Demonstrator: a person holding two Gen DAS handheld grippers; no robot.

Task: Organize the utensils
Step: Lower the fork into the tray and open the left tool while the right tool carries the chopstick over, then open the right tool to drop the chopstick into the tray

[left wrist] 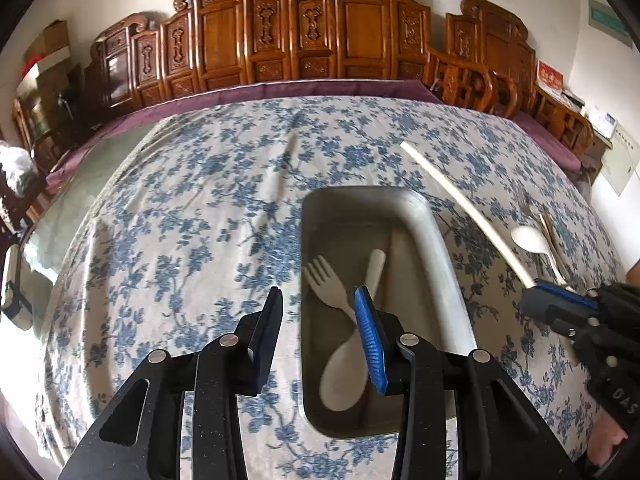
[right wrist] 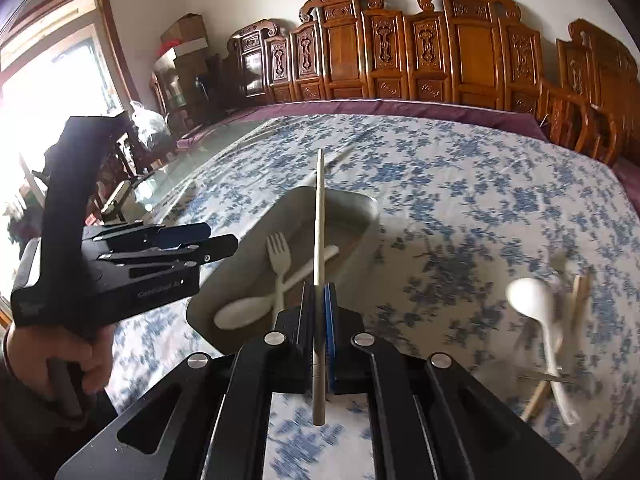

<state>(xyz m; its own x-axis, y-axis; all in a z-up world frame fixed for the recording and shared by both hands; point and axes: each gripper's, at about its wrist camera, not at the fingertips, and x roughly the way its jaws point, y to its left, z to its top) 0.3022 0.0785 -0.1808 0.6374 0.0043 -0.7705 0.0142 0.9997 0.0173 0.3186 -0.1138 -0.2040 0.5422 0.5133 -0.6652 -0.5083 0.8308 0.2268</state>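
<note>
A grey metal tray (left wrist: 428, 240) (right wrist: 360, 216) sits on the floral tablecloth and holds a pale fork (left wrist: 326, 280) (right wrist: 279, 256), a pale spoon (left wrist: 344, 376) (right wrist: 244, 312) and a thin stick along its right wall. My left gripper (left wrist: 318, 300) (right wrist: 208, 238) is open and empty, hovering over the tray's left edge. My right gripper (right wrist: 319, 292) (left wrist: 538, 286) is shut on a cream chopstick (right wrist: 319, 216) (left wrist: 460, 200), held above the table just right of the tray, its tip pointing over the tray.
A white spoon (right wrist: 532, 300) (left wrist: 530, 240), wooden chopsticks (right wrist: 578, 300) and a metal utensil (right wrist: 548, 378) lie together on the cloth at the right. Carved wooden chairs (left wrist: 360, 24) line the table's far side. A glass table edge (left wrist: 52, 216) shows at the left.
</note>
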